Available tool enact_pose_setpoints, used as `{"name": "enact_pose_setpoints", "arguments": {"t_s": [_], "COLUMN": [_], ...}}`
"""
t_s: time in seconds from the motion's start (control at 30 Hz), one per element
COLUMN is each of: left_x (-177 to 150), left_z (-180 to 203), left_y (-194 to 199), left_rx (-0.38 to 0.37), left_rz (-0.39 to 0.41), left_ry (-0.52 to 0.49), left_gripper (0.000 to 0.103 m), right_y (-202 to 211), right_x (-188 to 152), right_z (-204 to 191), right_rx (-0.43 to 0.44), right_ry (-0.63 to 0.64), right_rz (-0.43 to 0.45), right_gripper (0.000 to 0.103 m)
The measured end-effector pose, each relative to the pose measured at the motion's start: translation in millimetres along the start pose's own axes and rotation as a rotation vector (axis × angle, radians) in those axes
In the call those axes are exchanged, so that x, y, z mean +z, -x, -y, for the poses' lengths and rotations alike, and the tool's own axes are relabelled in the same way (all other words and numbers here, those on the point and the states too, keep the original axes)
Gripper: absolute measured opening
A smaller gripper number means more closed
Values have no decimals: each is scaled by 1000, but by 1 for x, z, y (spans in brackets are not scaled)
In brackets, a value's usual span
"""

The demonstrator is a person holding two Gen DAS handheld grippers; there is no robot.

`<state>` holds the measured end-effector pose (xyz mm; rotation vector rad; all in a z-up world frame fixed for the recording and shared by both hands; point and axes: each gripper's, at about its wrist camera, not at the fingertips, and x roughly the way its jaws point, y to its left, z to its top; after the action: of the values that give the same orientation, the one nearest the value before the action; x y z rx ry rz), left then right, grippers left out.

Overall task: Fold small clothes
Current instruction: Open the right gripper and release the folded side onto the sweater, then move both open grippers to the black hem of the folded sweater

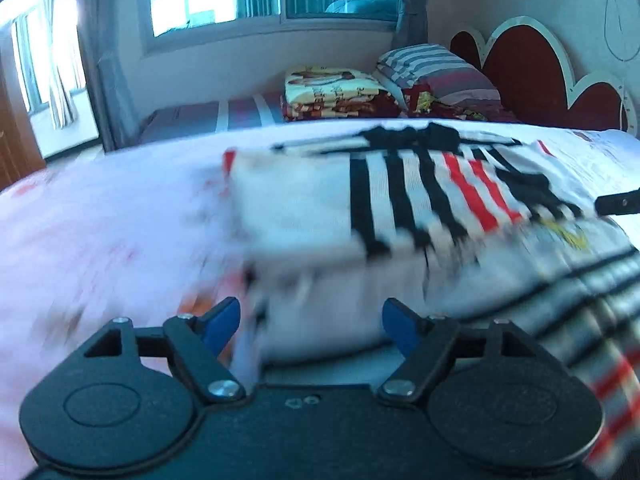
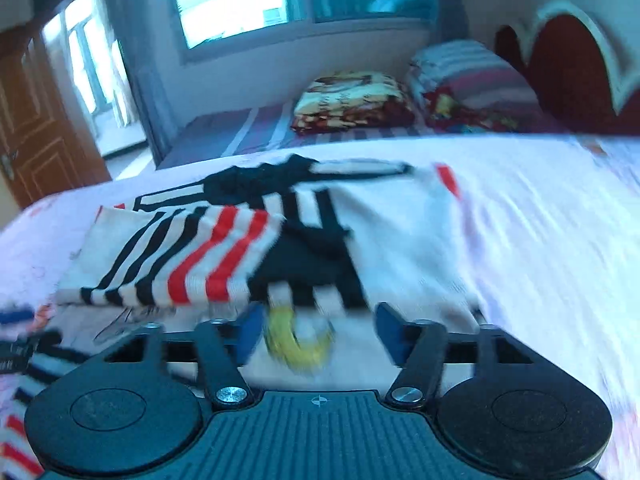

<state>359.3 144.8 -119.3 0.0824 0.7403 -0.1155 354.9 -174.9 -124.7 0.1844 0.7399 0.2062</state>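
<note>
We're midway: striped shirt point(image 2: 280, 248) lies partly folded on the bed point(image 2: 540, 220), sleeves tucked in, hem fold left; left gripper point(image 1: 310, 320) and right gripper point(image 2: 316, 330) both spread wide, holding nothing.

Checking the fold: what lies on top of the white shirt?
A striped sleeve is folded over the white shirt, covering part of its black stripes. What is under the sleeve cannot be seen.

Shirt point(image 2: 400, 236) white with black and red stripes, yellow print. Sheet point(image 2: 540, 216) pale pink. Gripper pads point(image 1: 224, 320) blue, headboard point(image 1: 524, 76) dark red.
</note>
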Motion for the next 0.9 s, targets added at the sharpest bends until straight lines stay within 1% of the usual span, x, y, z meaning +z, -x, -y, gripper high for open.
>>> {"name": "enact_pose_setpoints", "arguments": {"t_s": [0.1,0.13,0.17,0.27,0.37,0.5,0.67,0.8,0.9], "left_x": [-33,-45,-55,-75,-82,-90,-100,-108,-114], "left_z": [-13,-16,-18,-14,-6,18,48,60,63], "left_y": [34,43,52,78,91,111,147,171,182], "left_rx": [-29,-40,-34,24,45,63,63,78,89], "left_rz": [-54,-83,-103,-111,-130,-145,-98,-77,-76], "left_ry": [49,66,71,66,113,88,79,86,98], "left_gripper": [64,55,54,55,55,56,63,63,63], "right_y": [41,54,66,96,122,162,202,223,228], "right_x": [-22,-29,-37,-64,-85,-110,-134,-153,-161], "right_z": [23,30,35,48,56,59,60,68,77], "right_rx": [11,13,10,5,4,29,72,92,107], "right_ry": [-76,-89,-97,-121,-135,-149,-141,-142,-169], "right_rz": [-4,-12,-19,-43,-59,-45,-41,-46,-59], "right_gripper": [56,56,56,56,56,56,56,56,56]}}
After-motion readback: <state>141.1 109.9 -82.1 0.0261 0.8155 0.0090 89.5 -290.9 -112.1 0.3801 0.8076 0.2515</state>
